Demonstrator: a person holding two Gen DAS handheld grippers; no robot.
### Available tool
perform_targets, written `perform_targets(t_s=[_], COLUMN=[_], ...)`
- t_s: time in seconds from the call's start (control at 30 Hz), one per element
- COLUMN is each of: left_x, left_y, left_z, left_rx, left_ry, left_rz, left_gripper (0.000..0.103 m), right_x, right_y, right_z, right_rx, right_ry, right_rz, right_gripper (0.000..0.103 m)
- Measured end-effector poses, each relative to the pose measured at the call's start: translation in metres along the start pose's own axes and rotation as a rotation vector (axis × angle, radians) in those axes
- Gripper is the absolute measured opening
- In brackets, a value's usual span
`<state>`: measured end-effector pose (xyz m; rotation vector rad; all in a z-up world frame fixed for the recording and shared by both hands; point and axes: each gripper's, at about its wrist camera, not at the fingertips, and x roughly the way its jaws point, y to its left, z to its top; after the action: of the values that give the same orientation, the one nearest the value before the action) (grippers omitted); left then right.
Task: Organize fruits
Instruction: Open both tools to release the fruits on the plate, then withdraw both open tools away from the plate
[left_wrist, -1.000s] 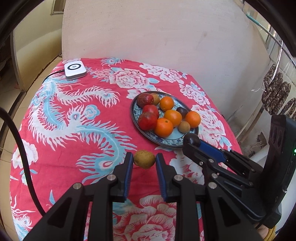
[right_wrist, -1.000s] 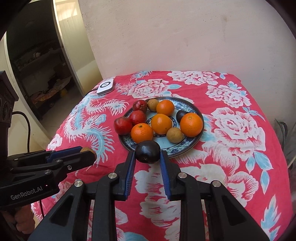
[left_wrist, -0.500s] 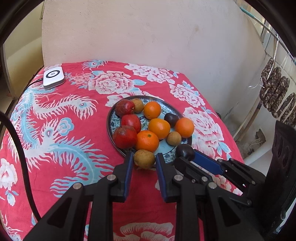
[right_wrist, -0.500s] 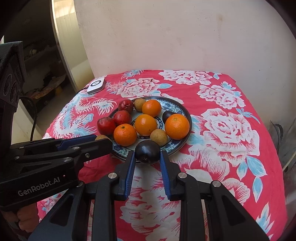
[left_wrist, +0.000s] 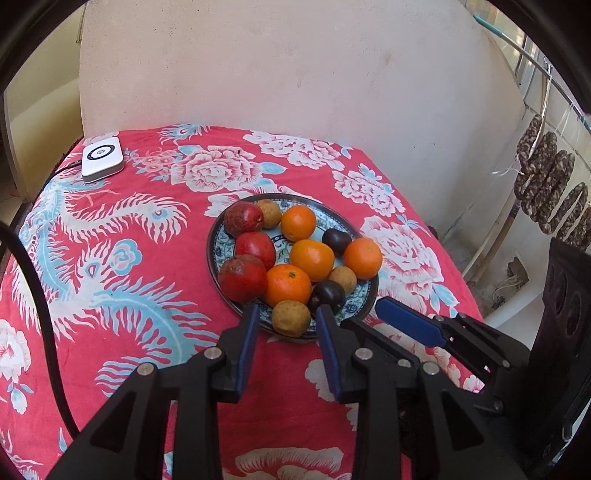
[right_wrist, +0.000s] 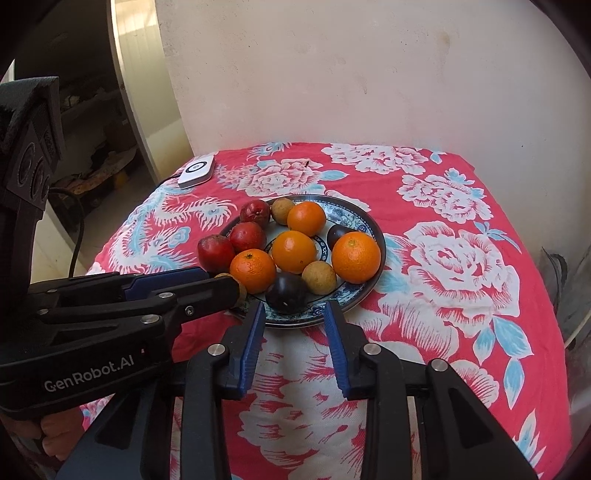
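Blue patterned plate (left_wrist: 364, 301) sitting on cloth, holding three red fruits at left, four oranges (left_wrist: 312, 254) mid-right, brown fruit (left_wrist: 290, 317) and dark plum (right_wrist: 286, 292) resting at near rim.

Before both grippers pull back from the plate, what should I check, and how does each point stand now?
1. Left gripper jaws off the brown fruit: ok; they have just been opening, gaps show on both sides.
2. Right gripper jaws off the dark plum: ok; they too have just opened.
3. Brown fruit on the plate: ok, but it sits at the near rim.
4. Dark plum on the plate: ok, beside an orange.
5. Both fruits settled and will not roll: cannot tell.
6. Fruit left on the cloth: none in view, ok.
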<state>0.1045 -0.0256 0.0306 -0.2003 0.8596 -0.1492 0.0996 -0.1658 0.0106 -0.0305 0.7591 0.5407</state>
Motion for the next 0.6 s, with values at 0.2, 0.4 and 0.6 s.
perform_targets(t_s=[0.2, 0.4, 0.6], left_x=[-0.006, -0.007, -0.003], left_y=[0.001, 0.005, 0.010], left_z=[-0.005, -0.013, -0.020], left_rx=[0.001, -0.020, -0.054], left_ry=[-0.005, -0.017, -0.008], left_rz=[0.043, 0.132, 0.186], left_gripper=[0.043, 0.052, 0.062], right_x=[-0.001, -0.001, 0.001], right_y=[-0.001, -0.008, -0.012], right_z=[-0.003, -0.010, -0.014], right_rx=[0.012, 0.033, 0.041], right_ry=[0.013, 0.035, 0.059], right_rz=[-0.015, -0.049, -0.095], right_gripper=[0.041, 0.047, 0.053])
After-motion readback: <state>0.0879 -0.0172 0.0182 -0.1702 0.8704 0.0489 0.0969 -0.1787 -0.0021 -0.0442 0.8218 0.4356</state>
